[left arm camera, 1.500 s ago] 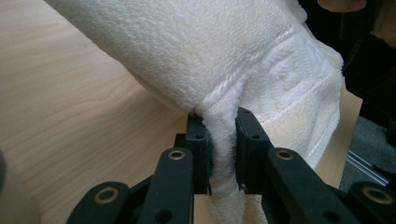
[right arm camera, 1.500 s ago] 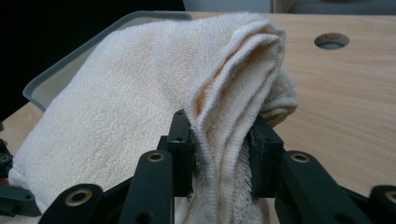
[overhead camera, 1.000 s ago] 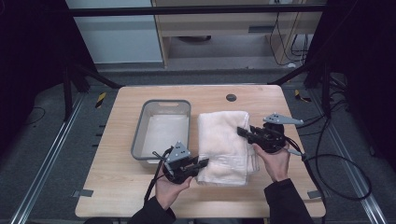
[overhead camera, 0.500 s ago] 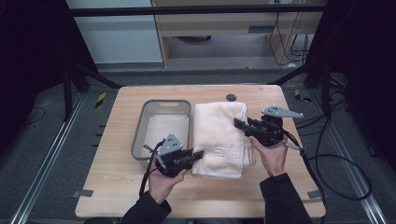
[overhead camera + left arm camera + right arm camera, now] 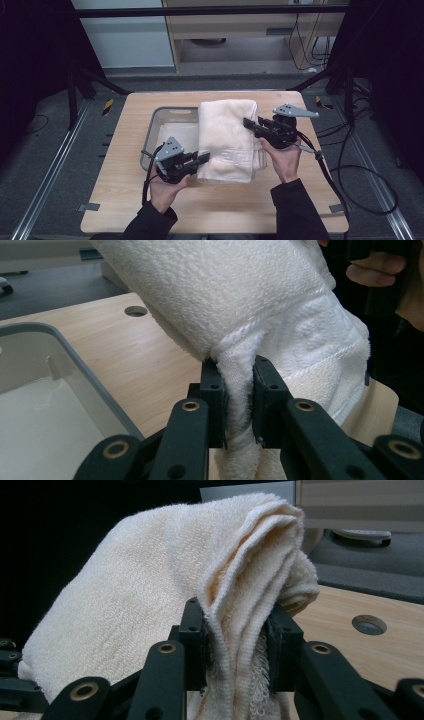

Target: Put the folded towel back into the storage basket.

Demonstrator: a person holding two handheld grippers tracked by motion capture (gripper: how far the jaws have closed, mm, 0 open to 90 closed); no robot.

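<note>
The left hand-held gripper [image 5: 239,395] is clamped on the near left edge of a folded cream towel [image 5: 227,137]. The right hand-held gripper [image 5: 235,640] is clamped on the towel's layered right edge. The towel hangs between them above the wooden counter [image 5: 125,200], just beside a grey tray [image 5: 165,117].

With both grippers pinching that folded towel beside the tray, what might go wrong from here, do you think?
1. The left gripper pinches only a thin edge of the towel, so it may slip out.
2. The right gripper clamps several layers; some could slide free and the fold open.
3. The towel's hanging edge may catch the tray rim.
</note>
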